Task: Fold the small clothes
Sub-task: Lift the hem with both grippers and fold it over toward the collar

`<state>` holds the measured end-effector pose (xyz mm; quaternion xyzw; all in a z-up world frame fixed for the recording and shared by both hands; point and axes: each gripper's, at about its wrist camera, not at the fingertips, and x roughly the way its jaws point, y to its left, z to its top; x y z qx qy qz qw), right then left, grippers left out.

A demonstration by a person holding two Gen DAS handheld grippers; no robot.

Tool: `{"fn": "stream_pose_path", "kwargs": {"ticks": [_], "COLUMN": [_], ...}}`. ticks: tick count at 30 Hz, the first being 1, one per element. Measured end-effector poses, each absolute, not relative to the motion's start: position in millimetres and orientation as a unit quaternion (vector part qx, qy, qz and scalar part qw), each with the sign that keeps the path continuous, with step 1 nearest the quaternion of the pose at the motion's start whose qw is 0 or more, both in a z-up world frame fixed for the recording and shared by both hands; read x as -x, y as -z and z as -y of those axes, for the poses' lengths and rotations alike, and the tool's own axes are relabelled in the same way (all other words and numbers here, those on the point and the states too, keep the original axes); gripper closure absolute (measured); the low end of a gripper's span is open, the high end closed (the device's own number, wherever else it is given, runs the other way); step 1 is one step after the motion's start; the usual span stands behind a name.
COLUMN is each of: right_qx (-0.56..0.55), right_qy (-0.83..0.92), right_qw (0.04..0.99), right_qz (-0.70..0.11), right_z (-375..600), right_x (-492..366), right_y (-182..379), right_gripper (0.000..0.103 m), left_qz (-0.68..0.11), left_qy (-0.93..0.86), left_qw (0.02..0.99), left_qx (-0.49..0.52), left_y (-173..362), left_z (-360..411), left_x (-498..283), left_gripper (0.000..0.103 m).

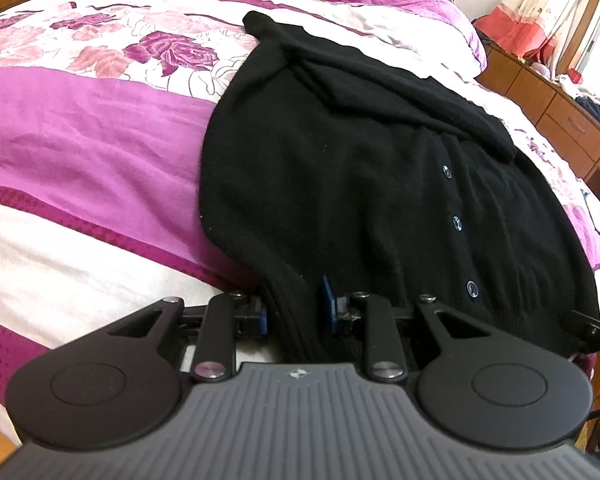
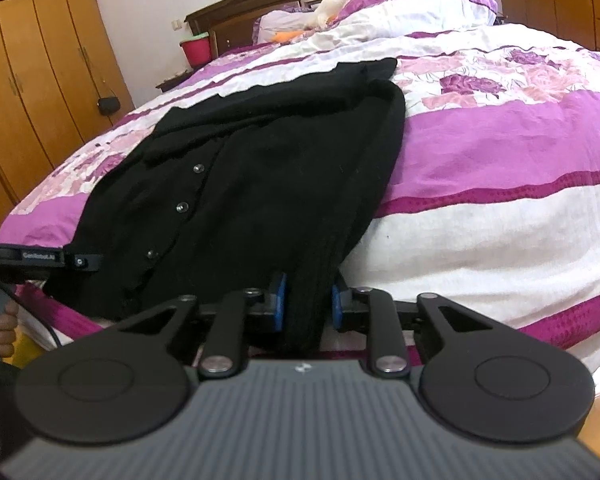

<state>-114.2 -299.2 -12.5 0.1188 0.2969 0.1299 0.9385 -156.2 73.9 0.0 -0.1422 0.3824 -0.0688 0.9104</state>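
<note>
A black buttoned cardigan [image 1: 340,168] lies on the bed, sleeves folded across its upper part, hem at the bed's near edge. My left gripper [image 1: 296,308] has its blue-padded fingers [image 1: 327,296] on either side of the ribbed hem at the cardigan's left corner, shut on it. In the right wrist view the cardigan [image 2: 252,168] shows again; my right gripper [image 2: 307,304] is shut on the ribbed hem at its right corner. The left gripper's side [image 2: 44,258] shows at the left of the right wrist view.
The bed has a purple, white and floral cover [image 1: 80,128]. Pillows and a white toy [image 2: 332,8] lie at the headboard. A wooden wardrobe [image 2: 28,60] stands on one side, wooden drawers [image 1: 560,120] on the other. A red bin [image 2: 196,48] sits by the headboard.
</note>
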Motion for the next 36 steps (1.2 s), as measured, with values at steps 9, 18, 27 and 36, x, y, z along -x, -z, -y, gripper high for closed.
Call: {"fn": "stream_pose_path", "kwargs": {"ticks": [9,18,27,36], "right_qx": [-0.245,-0.322,-0.357,-0.344], "right_qy": [-0.151,-0.175,-0.178,-0.163], "right_qw": [0.917,0.907,0.908,0.921], "right_qz": [-0.277,-0.209,-0.129,-0.084], "right_z": [325,336,345,345], "right_x": [112,98,60,-4], "right_y": [0,-28,-68,-99], "right_gripper": [0.092,0.093,0.093,0.093], "left_qz": [-0.337,-0.269,-0.208,-0.195], "left_qy": [0.119,0.13,0.095,0.078], "left_qw": [0.914,0.918,0.918,0.924], "left_qx": [0.192,0.26,0.323,0.319], "left_y": [-19,-64,-114,-148], "left_z": [-83,-90,-99,-100], "left_x": [166,162,128,62], "left_gripper": [0.094,0.095,0.096,0.096]}}
